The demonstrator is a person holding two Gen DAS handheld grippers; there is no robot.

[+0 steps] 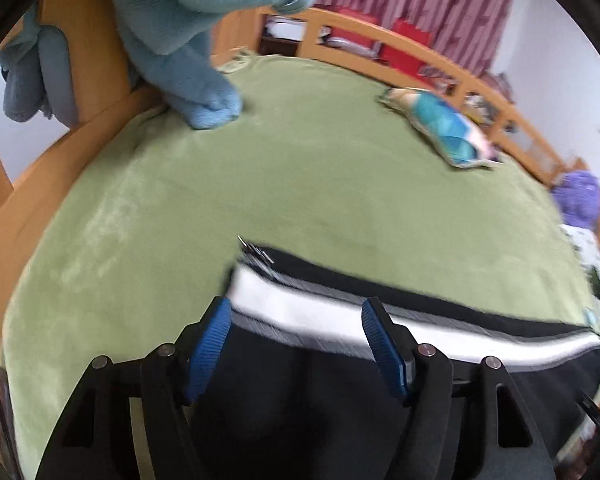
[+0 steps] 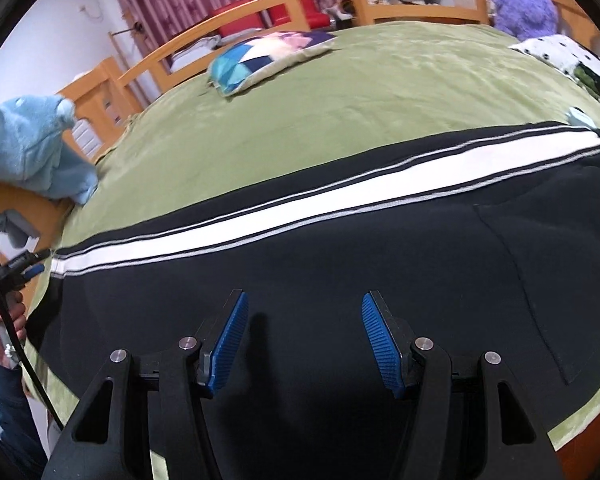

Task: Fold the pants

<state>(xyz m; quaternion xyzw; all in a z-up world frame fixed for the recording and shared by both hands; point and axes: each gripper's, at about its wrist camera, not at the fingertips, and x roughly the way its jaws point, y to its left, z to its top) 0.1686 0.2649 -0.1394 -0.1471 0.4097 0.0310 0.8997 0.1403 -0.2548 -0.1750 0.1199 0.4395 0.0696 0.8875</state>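
While the black pants with a broad white side stripe [image 2: 300, 240] lay flat and lengthwise across the near part of the green plush bedspread [image 2: 340, 112], the folding appeared barely begun: they seemed already doubled leg on leg, though that could not be told for sure, and the crosswise folds looked still to be made. At the far left of the bed a light blue plush toy [image 1: 180, 40] leaned against the orange wooden bed frame [image 1: 60, 160]. Just right of it, the left gripper [image 1: 296, 344] hovered low over the narrow cuff end of the pants, its blue-padded jaws spread wide with the white stripe showing between them and nothing held; whether the pads touched the cloth could not be told through the blur. In the right wrist view that same tool appeared at the left edge, gripped in the person's hand [image 2: 8, 320] beside the hem. Toward the middle, the right gripper [image 2: 304, 340] was poised above the dark fabric nearer the waist, its jaws likewise apart and empty, tilted down toward the bed. Farther right, a stitched back pocket [image 2: 540, 280] marked the seat of the pants. Beyond, well apart from the garment, lay a patchwork pillow of blue, pink and white triangles [image 2: 268, 56], and at the far right sat a purple furry toy [image 2: 524, 4].
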